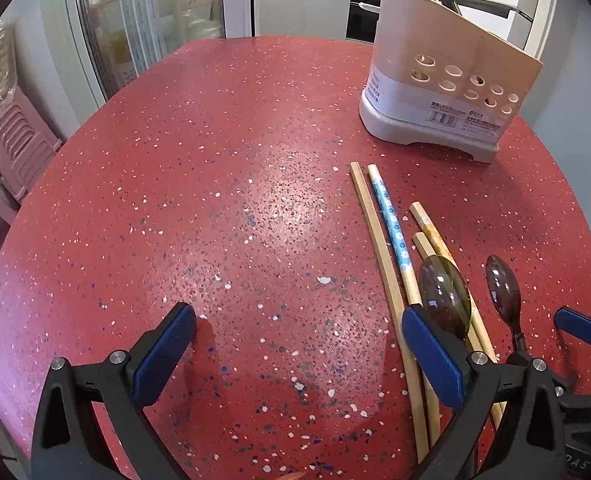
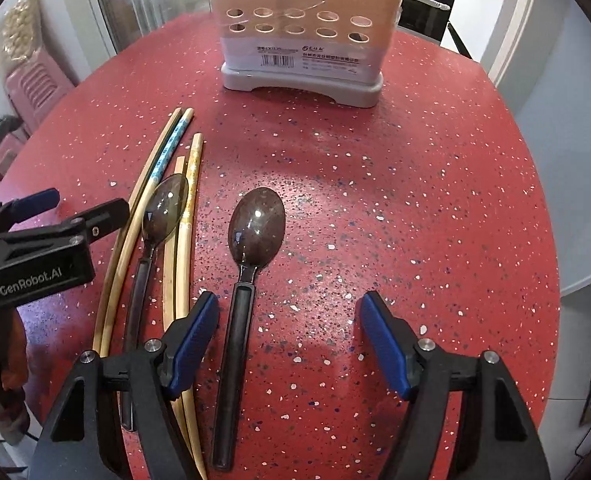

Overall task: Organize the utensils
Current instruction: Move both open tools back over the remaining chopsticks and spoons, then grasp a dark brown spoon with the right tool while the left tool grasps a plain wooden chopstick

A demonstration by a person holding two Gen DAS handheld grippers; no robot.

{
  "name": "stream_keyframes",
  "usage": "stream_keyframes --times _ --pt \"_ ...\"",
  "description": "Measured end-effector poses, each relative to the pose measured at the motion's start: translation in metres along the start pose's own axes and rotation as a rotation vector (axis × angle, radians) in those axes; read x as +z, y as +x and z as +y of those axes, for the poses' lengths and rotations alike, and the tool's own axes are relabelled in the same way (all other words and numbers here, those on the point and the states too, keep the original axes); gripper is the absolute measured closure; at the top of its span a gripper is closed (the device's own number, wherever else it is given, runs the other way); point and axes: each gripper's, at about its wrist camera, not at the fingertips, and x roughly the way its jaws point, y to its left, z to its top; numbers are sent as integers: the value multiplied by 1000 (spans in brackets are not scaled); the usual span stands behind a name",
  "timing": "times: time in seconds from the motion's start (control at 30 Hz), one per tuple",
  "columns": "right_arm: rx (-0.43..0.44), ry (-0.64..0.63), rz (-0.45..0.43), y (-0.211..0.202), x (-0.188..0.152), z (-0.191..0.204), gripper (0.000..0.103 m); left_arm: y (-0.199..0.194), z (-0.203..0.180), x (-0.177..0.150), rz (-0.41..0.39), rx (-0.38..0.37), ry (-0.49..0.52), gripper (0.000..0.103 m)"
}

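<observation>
Pickup not yet begun. Right claw (image 2: 289, 344) wide open, empty, over spoon (image 2: 251, 248) at frame centre; left claw (image 1: 299, 360) likewise gaping, empty. Next, probably: closing on the handle, toward holder (image 2: 303, 28) at top.

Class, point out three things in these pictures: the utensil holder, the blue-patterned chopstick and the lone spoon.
utensil holder (image 2: 301, 76): right wrist view, on its grey base.
blue-patterned chopstick (image 1: 391, 218): left wrist view, on its patterned shaft.
lone spoon (image 2: 257, 226): right wrist view, on its bowl.
</observation>
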Motion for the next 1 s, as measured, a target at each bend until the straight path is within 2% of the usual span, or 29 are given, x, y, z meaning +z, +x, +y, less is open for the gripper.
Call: stream_keyframes --times 0.23,0.57,0.8,0.97,1.0 --pt "0 -2 5 -1 -1 0 27 4 2 11 21 -34 -12 0" --pt "-1 -6 6 0 1 1 27 13 4 20 39 -21 -10 0" --pt "-2 1 79 5 12 2 27 22 -4 32 89 -1 46 0" --pt "4 -6 134 8 21 1 36 28 -5 46 143 -23 77 0" --pt "6 -12 142 8 23 1 41 29 -5 48 144 -29 88 0"
